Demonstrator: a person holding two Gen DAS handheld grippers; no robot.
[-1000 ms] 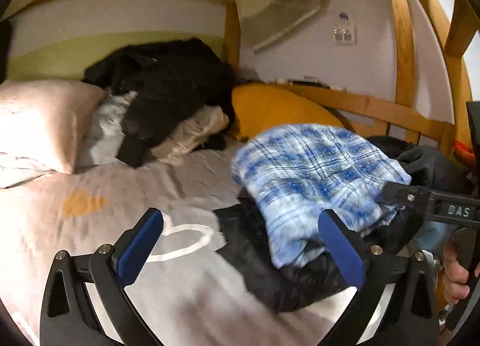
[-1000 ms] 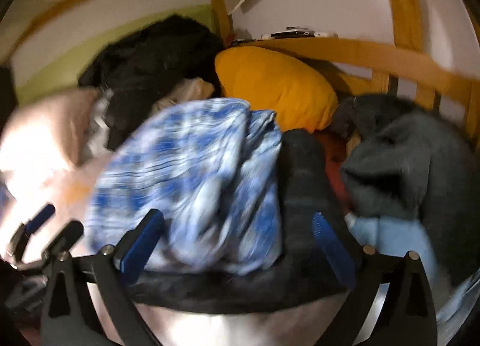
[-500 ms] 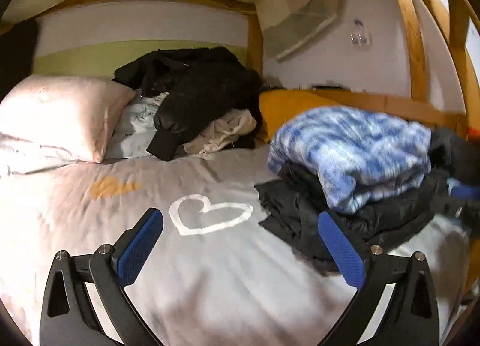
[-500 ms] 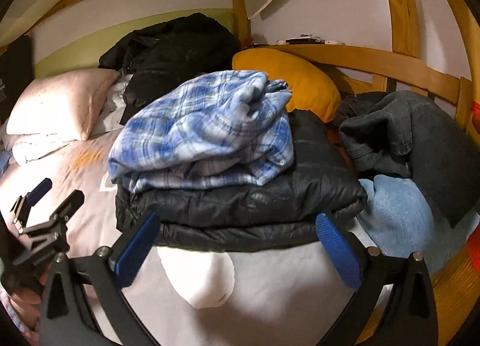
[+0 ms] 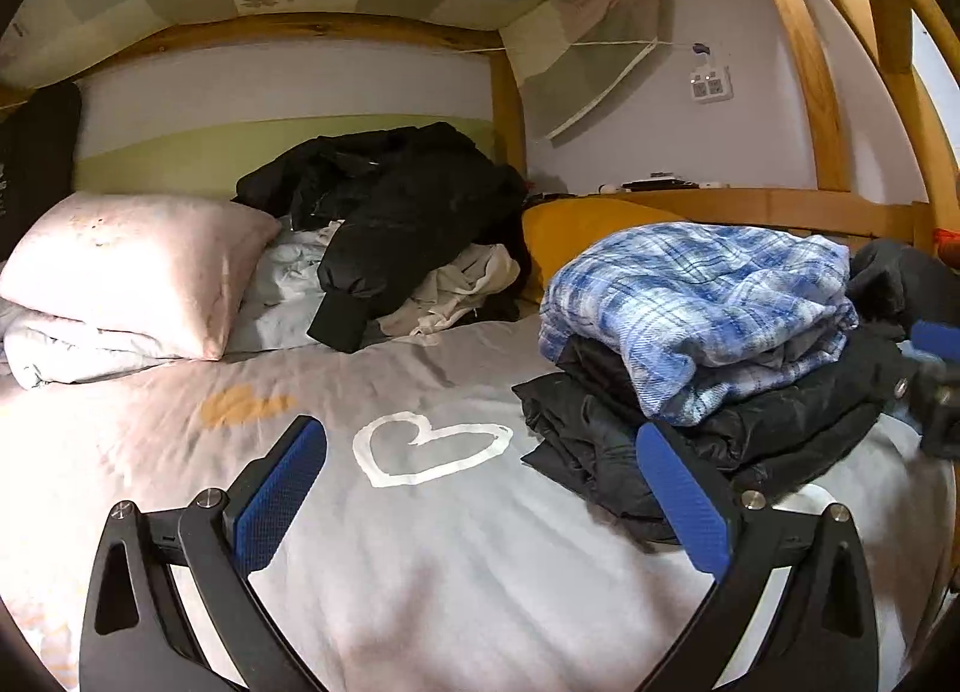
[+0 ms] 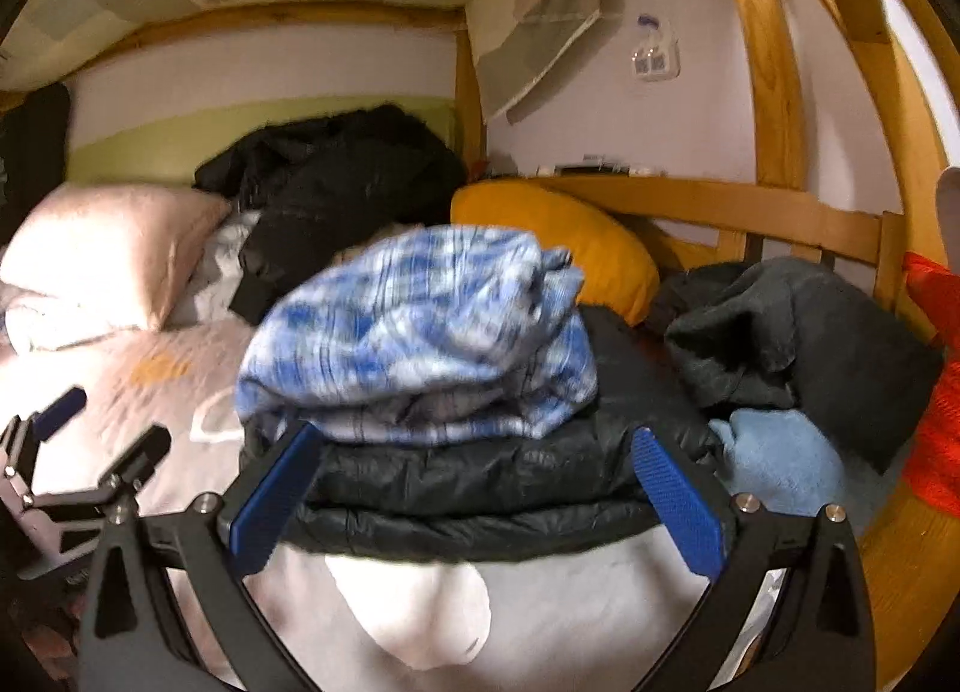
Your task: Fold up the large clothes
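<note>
A: What is seen along the left edge?

B: A pink pillow [image 5: 129, 266] is laid at the head of the bed, on bunched white bedding. Beside it a heap of unfolded black jackets [image 5: 390, 212] is piled against the green-striped wall, over some cream cloth.

A: And the open room?

B: A wide bare stretch of the grey bedsheet [image 5: 420, 560] is left between pillow and stack, marked by an orange print and a white heart outline [image 5: 429, 446]. The left gripper [image 5: 480, 500] is held over this stretch, its blue-padded fingers spread wide, nothing between them.

A: Where is the folded clothing?

B: A blue plaid shirt [image 6: 420, 332] is stacked, folded, on a folded black puffer jacket [image 6: 474, 488], right of the heart and near the sheet's front edge. The right gripper [image 6: 474, 500] is held just before the stack, its fingers spread wide to either side of the jacket's front edge; no cloth is pinched. Touch cannot be told.

A: Further right?

B: An orange pillow [image 6: 576, 248] is set behind the stack. A dark grey garment [image 6: 798, 344] and a light blue cloth [image 6: 780, 464] are crowded against the wooden bed rail [image 6: 750, 212], so little room is left there.

A: Any writing?

B: None can be read; print on the checked panel overhead is too small.
</note>
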